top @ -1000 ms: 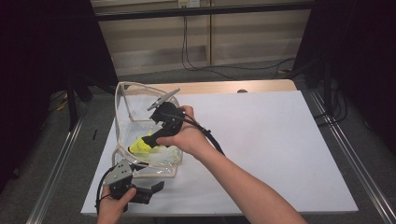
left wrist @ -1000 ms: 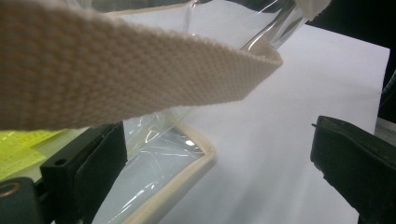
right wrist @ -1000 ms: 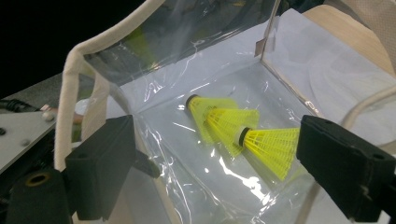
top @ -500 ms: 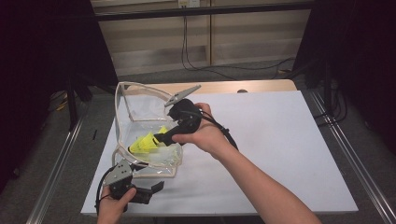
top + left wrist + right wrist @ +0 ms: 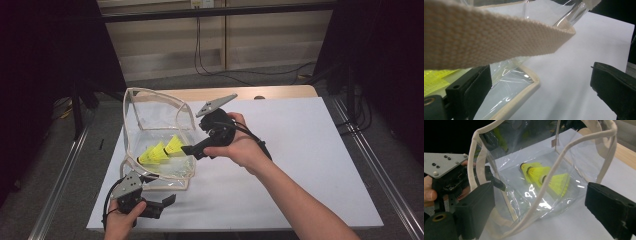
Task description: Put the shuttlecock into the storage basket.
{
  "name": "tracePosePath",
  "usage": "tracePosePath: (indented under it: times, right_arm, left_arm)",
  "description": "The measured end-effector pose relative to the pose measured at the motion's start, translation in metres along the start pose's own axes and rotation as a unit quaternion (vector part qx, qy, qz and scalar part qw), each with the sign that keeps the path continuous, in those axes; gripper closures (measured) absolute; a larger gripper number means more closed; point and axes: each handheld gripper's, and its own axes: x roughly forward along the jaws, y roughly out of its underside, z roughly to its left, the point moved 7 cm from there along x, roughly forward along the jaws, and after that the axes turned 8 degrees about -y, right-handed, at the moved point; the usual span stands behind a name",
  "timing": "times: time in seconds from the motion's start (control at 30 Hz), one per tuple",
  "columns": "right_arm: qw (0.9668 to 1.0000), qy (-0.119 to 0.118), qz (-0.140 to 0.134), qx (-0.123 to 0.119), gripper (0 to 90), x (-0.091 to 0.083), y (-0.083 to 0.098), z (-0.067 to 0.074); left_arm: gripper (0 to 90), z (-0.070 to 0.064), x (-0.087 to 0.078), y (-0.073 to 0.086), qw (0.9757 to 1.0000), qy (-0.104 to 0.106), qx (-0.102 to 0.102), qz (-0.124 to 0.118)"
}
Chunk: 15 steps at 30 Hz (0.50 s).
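Observation:
A clear plastic bag (image 5: 156, 116) with beige trim stands open on the white table. Yellow shuttlecocks (image 5: 161, 150) lie stacked inside it on the bottom. My right gripper (image 5: 191, 150) hovers just right of the bag's mouth, open and empty. Seen from it, the shuttlecocks (image 5: 545, 178) rest behind the bag's beige rim (image 5: 537, 202), framed by my right gripper (image 5: 540, 195). My left gripper (image 5: 162, 204) sits at the bag's near corner by the table's front edge, open. The bag's beige strap (image 5: 486, 37) crosses above my left gripper (image 5: 540, 75), and nothing is clamped.
The white table sheet (image 5: 310, 150) stretches to the right of the bag. A wooden strip (image 5: 280, 92) runs along the far edge, and metal rails (image 5: 367, 165) flank the table. The other hand's grey plate (image 5: 444, 162) is seen through the bag.
My right gripper has pulled back out of the bag, up and to the right, leaving a yellow shuttlecock inside. The left gripper has stayed where it was.

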Motion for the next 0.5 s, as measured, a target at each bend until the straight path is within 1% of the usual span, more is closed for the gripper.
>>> tracePosePath:
  times: [0.1, 0.27, 0.3, 0.4, 0.5]
  right_arm:
    - [1.0, 0.002, -0.001, 0.002, 9.0, -0.005, 0.006, -0.005]
    - [1.0, 0.002, -0.005, 0.007, 8.6, -0.011, 0.016, -0.011]
    - [0.9999, 0.003, -0.007, 0.009, 8.6, -0.012, 0.017, -0.012]
    - [1.0, 0.003, -0.005, 0.007, 8.6, -0.014, 0.023, -0.014]
    - [0.9999, 0.007, -0.013, 0.009, 8.6, -0.019, 0.026, -0.017]
  left_arm:
    - [3.7, -0.001, 0.001, 0.0, 1.0, -0.001, -0.004, 0.0]
    - [3.7, 0.0, 0.001, 0.001, 1.0, -0.003, -0.004, 0.0]
    - [3.8, 0.0, 0.001, 0.001, 1.0, 0.0, -0.004, 0.0]
    - [3.8, 0.0, 0.001, 0.0, 1.0, -0.001, -0.003, 0.001]
    - [3.8, 0.0, 0.001, 0.0, 1.0, -0.001, -0.004, 0.0]
